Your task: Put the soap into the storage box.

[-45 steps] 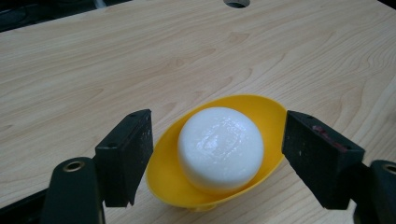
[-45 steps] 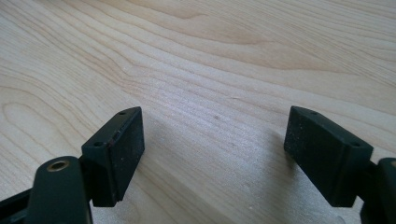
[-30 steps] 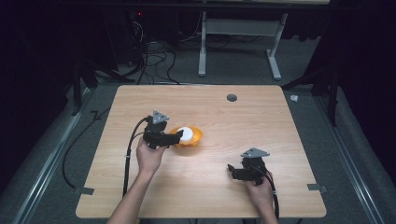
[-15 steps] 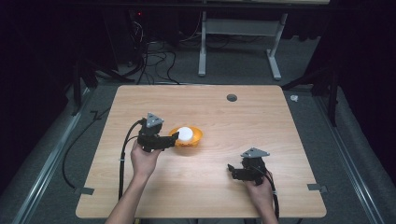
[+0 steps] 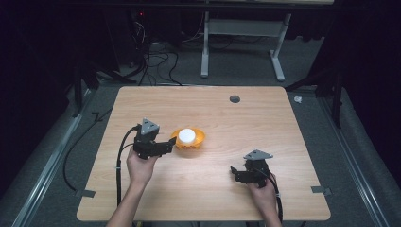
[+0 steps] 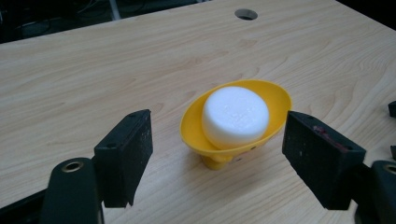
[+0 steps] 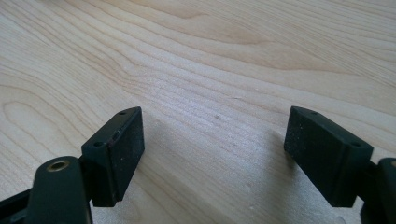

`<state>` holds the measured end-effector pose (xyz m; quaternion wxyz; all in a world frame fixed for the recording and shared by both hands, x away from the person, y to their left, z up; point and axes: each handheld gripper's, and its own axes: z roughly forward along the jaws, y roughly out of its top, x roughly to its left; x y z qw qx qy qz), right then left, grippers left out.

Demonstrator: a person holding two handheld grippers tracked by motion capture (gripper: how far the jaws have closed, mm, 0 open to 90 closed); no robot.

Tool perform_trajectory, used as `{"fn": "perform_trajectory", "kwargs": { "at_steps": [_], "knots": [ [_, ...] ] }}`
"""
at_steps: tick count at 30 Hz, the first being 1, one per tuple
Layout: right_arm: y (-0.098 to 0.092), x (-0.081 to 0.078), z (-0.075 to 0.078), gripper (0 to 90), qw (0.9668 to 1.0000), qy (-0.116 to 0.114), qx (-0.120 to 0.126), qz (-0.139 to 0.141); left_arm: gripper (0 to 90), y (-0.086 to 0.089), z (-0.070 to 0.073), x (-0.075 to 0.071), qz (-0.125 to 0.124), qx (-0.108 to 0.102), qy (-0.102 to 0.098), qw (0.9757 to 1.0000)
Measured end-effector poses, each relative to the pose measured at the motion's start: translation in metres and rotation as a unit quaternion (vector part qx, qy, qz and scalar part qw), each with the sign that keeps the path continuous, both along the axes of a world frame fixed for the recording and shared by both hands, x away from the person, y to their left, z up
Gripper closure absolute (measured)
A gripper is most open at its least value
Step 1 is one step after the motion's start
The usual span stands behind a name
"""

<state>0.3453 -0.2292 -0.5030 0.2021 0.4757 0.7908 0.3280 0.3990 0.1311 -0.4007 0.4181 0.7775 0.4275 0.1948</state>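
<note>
Yellow plastic cup (image 6: 236, 122), frame centre, holds a white puck (image 6: 235, 116): I judge both light, rigid, tippy. Left gripper (image 6: 219, 161) spread, flanking it; I'd grip the rim. Right gripper (image 7: 224, 156) spread, empty.

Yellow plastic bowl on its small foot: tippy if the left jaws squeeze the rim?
Probably. The yellow plastic bowl flares wide over a narrow foot and already sits tilted, so a side push may rock it. The white round puck lies loose inside and could slide out.

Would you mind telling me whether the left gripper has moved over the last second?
Yes. The left gripper has drawn back leftward from the yellow bowl, which stays put.
</note>
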Motion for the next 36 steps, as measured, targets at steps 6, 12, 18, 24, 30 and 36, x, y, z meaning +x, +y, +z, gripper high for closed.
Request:
{"fn": "perform_trajectory", "kwargs": {
  "at_steps": [6,12,18,24,30,36],
  "knots": [
    [0.0,0.0,0.0,21.1,1.0,0.0,0.0,0.001,25.1,0.006,0.0,-0.004,0.008,-0.005,-0.004,0.9999],
    [0.0,0.0,0.0,21.1,1.0,0.0,-0.001,0.001,25.1,0.011,0.004,-0.01,0.012,-0.009,-0.011,0.9998],
    [0.0,0.0,0.0,21.1,1.0,0.001,-0.001,0.0,24.8,0.02,0.006,-0.018,0.02,-0.012,-0.017,0.9996],
    [0.0,0.0,0.0,21.1,1.0,0.0,0.0,0.001,24.7,0.025,0.007,-0.024,0.023,-0.011,-0.02,0.9995],
    [0.0,0.0,0.0,21.1,1.0,0.001,-0.001,0.0,24.3,0.032,0.007,-0.03,0.035,-0.02,-0.026,0.9988],
    [0.0,0.0,0.0,21.1,1.0,0.0,-0.001,0.0,24.0,0.038,0.007,-0.035,0.042,-0.025,-0.028,0.9984]
  ]
}}
